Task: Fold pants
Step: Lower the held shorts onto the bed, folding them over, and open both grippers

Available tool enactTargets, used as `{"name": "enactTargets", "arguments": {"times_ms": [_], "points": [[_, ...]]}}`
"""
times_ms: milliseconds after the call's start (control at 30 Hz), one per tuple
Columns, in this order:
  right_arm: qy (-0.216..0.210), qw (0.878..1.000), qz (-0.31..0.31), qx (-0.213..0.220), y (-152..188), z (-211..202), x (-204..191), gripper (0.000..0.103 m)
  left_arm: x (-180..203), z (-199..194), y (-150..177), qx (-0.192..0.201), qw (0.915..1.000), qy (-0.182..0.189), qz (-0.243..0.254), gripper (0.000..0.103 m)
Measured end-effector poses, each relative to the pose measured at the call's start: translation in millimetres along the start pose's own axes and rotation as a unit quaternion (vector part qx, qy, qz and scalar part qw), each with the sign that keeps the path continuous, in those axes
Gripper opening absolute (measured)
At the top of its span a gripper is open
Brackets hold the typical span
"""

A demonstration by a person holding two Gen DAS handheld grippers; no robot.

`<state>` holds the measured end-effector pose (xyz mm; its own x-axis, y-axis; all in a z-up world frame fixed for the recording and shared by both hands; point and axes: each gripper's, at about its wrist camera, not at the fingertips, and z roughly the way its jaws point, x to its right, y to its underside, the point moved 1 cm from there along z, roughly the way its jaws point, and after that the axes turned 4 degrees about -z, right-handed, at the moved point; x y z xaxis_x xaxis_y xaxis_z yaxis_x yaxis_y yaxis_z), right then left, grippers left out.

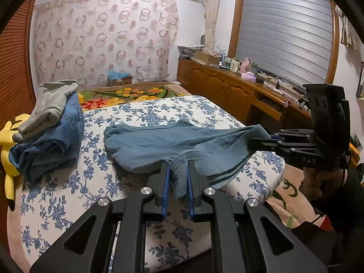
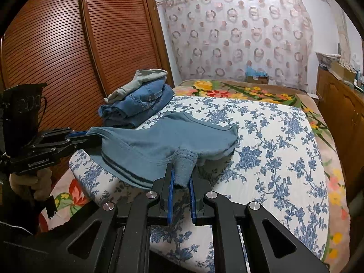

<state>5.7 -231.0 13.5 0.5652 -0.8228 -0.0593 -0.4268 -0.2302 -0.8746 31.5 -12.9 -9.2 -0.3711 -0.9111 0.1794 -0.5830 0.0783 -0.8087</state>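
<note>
The teal-blue pants lie folded over on a white pad with blue flowers, their near edge lifted slightly between the two grippers. My left gripper is shut on a bunched ribbed band at the near edge. In that same view my right gripper comes in from the right, clamped on the pants' hemmed corner. The right wrist view shows my right gripper shut on a ribbed bunch of the pants. My left gripper enters from the left, pinching the hemmed edge.
A stack of folded denim and grey clothes sits at the pad's far left corner, beside a yellow plush toy. A flowered blanket covers the bed beyond. Wooden cabinets run along the right; louvered wardrobe doors stand left.
</note>
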Motion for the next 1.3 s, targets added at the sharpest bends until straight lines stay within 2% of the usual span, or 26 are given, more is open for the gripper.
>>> {"name": "enactTargets", "arguments": {"times_ms": [367,500,867,1300], "points": [[-0.008,1.0,-0.008,0.011,4.4,-19.0,-12.3,0.011,6.0,-13.4,2.5,0.004,0.9999,0.003,0.009,0.014],[-0.01,1.0,-0.003,0.006,7.8,-14.7,-10.7,0.011,-2.3,-1.8,7.6,-0.01,0.9999,0.002,0.002,0.014],[-0.008,1.0,0.024,-0.015,3.7,33.8,9.5,0.011,-28.7,43.3,0.9,-0.046,0.9989,-0.009,-0.009,0.014],[-0.012,0.999,0.04,-0.012,-29.1,95.8,40.1,0.011,-66.0,82.8,-33.6,-0.046,0.9983,-0.017,-0.031,0.015]]}}
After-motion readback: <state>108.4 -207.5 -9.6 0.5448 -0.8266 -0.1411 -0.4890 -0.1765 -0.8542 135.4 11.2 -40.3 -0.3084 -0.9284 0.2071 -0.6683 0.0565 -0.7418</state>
